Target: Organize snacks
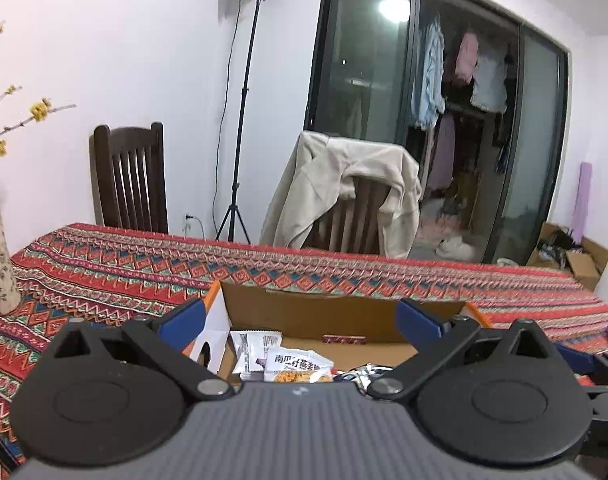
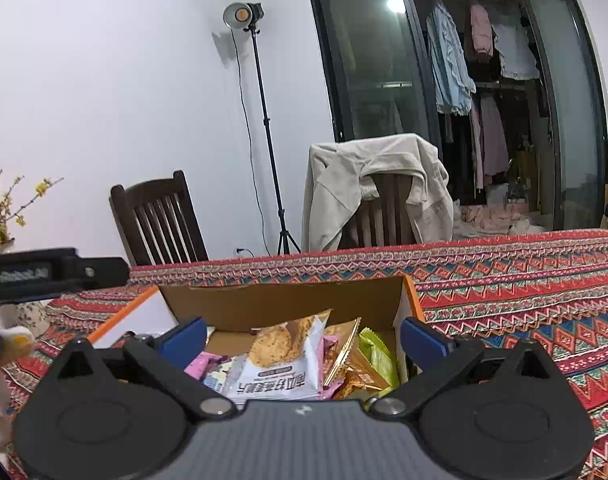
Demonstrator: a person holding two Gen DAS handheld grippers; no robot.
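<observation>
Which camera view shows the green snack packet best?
The right wrist view: the green snack packet stands clearly at the right side of the cardboard box. The left wrist view does not show it; the gripper body hides that part.

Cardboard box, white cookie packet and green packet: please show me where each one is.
Cardboard box (image 2: 280, 304): right wrist view, on its inner back wall.
White cookie packet (image 2: 282, 364): right wrist view, on its front, below the printed cookie.
Green packet (image 2: 377, 354): right wrist view, on its upper visible face.
</observation>
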